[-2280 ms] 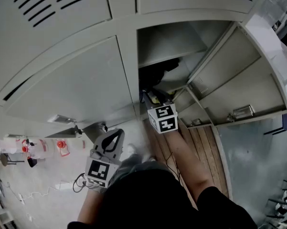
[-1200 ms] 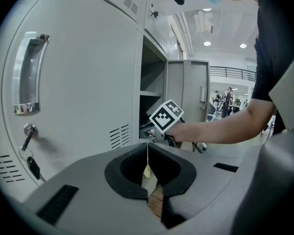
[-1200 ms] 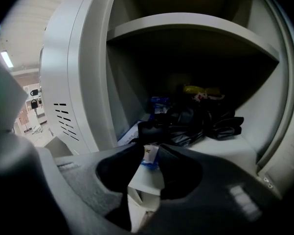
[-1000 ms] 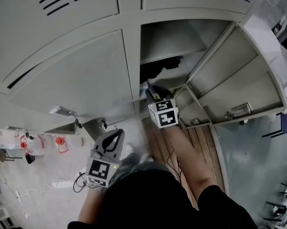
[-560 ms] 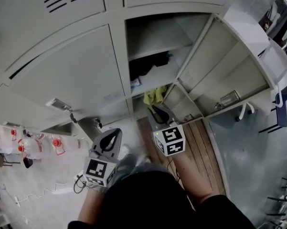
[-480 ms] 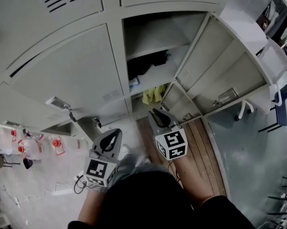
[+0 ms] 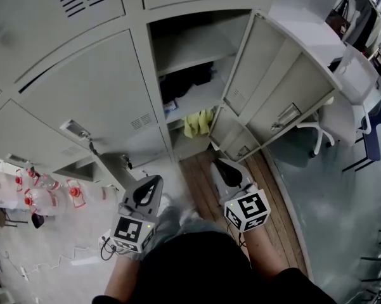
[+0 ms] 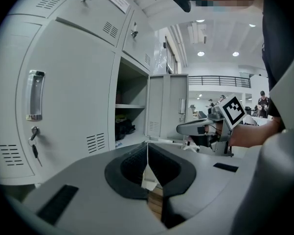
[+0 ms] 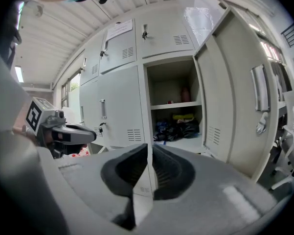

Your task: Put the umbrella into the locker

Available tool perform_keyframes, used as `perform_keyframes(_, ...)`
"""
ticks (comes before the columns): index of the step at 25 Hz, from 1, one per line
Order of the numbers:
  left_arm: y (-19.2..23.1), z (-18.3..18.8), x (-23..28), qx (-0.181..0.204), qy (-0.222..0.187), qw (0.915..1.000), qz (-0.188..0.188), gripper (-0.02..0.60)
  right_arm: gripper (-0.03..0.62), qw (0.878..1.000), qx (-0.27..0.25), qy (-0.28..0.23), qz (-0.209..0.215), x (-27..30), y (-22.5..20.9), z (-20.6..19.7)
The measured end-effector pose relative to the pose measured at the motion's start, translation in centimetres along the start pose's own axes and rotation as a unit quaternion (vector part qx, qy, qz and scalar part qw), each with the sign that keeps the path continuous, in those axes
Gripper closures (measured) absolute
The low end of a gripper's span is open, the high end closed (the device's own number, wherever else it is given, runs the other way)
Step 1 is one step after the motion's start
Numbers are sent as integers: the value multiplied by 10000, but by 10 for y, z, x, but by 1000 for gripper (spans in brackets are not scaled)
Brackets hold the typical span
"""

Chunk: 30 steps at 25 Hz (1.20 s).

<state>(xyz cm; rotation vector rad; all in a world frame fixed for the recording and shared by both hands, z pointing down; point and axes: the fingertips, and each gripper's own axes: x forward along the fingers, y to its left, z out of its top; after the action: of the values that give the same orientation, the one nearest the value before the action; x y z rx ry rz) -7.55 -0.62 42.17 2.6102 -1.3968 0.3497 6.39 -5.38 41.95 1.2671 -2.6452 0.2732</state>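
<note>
The grey locker [image 7: 196,43] stands with its door [image 7: 272,75] swung open to the right. Inside, a yellow thing [image 7: 196,124], which looks like the umbrella, lies near a dark bundle [image 7: 177,88]; both also show in the right gripper view, yellow thing [image 9: 183,116] and dark bundle [image 9: 173,129]. My right gripper [image 7: 217,163] hangs well back from the locker over the floor, its jaws closing with nothing between them [image 9: 148,146]. My left gripper [image 7: 153,179] is lower left, shut and empty [image 8: 147,143].
Closed locker doors [image 7: 82,87] fill the left. A strip of wooden flooring [image 7: 203,176] runs to the locker's foot. Bottles with red caps [image 7: 38,192] and a cable [image 7: 82,255] lie on the floor at left. A white chair [image 7: 310,132] stands behind the open door.
My right gripper has come out of the locker and back toward my body, leaving the yellow thing inside. Its jaws have drawn together. The left gripper has hardly shifted.
</note>
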Motion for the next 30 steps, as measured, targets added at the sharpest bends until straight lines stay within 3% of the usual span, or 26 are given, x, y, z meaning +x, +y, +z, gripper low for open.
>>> perform_keyframes(11,-27,5,-5,92,-112,9999,18,571,568,10000,-9,-2,93,-36,4,-12)
perform_keyframes(30,-41,3,-6,274,-49,9996,9,571,568,10000,-20,-1,31,-49,-5,-25)
